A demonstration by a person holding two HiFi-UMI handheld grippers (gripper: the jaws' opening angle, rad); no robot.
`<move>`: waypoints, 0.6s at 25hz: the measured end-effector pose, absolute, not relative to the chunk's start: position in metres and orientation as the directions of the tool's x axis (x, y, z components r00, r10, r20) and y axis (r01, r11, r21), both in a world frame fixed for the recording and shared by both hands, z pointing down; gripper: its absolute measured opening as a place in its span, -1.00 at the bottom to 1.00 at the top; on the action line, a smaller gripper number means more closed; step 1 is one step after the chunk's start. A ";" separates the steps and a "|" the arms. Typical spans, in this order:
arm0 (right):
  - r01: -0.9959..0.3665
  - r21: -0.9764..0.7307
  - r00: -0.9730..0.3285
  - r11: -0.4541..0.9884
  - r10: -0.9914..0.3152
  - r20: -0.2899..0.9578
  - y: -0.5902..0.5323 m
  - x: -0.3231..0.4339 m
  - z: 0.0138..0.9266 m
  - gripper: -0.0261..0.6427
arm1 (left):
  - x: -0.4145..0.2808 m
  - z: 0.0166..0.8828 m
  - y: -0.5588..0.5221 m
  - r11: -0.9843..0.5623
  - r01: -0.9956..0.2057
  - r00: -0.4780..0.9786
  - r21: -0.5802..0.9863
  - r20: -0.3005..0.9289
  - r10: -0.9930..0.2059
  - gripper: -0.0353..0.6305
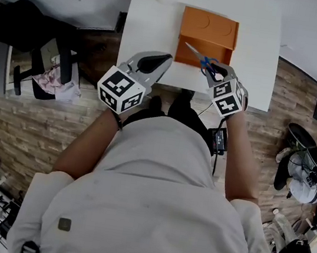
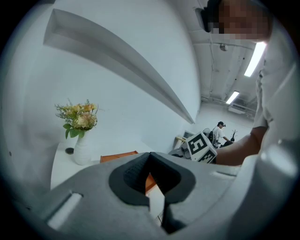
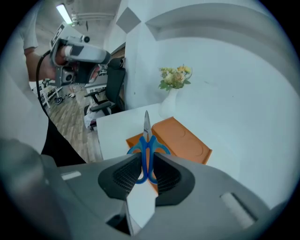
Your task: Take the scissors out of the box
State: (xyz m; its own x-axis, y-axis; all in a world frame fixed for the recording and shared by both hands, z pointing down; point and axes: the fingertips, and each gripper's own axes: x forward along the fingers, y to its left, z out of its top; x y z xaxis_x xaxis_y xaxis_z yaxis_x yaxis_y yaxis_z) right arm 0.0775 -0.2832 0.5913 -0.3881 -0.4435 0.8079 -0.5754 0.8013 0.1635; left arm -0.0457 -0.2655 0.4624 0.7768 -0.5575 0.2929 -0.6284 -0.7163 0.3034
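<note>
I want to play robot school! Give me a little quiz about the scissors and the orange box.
1. True or false: the scissors lie flat inside the orange box, with nothing holding them.
2. What colour are the handles of the scissors? A: red. B: blue. C: green.
3. Fill the gap: the vase of flowers stands on the white ____.

Key
1. False: the right gripper holds them between its jaws.
2. B.
3. table.
</note>
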 end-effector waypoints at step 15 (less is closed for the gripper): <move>-0.783 0.138 -0.456 0.606 -0.711 0.535 -0.259 0.059 0.472 -0.63 | -0.055 0.426 -0.250 -0.794 -0.560 0.825 0.236 0.246 -0.509 -0.88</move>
